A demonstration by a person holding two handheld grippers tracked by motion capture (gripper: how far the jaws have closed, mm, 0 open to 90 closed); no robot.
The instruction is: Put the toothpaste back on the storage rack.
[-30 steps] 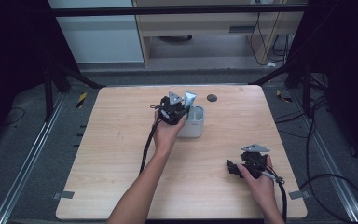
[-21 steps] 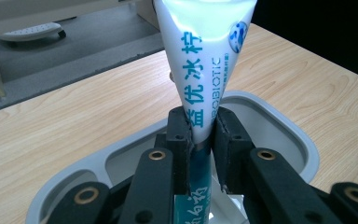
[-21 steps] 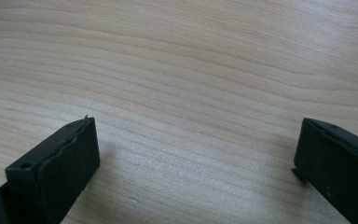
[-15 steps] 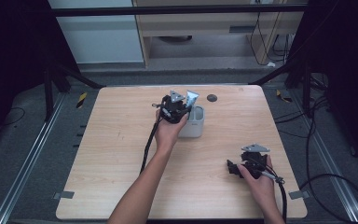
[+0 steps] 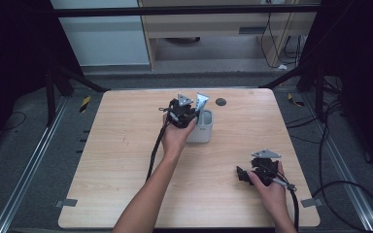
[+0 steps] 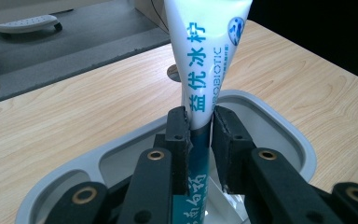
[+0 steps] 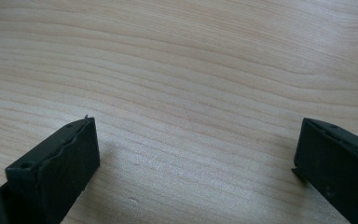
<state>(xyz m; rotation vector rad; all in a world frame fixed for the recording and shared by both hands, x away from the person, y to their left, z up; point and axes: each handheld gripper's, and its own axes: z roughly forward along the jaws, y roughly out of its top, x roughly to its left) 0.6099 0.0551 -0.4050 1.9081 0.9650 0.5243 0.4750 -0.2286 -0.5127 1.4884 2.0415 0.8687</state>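
Observation:
A white and teal toothpaste tube [image 6: 208, 65] stands upright in a grey rounded holder [image 6: 279, 126], its lower end down inside. My left gripper [image 6: 200, 123] is shut on the tube, the jaws pressing on both its sides just above the holder's rim. From the high view, the left gripper [image 5: 182, 112] hangs over the holder [image 5: 201, 132] near the table's middle back, and the tube's flat end [image 5: 202, 102] sticks up beside it. My right gripper [image 5: 245, 175] rests low at the front right. Its jaws [image 7: 196, 140] stand wide apart over bare wood, with nothing between them.
The wooden table [image 5: 116, 160] has a small dark round disc [image 5: 220, 102] near its back edge, behind the holder. Black cables trail from both grippers toward the front. Dark frame bars and floor cables lie around the table's sides.

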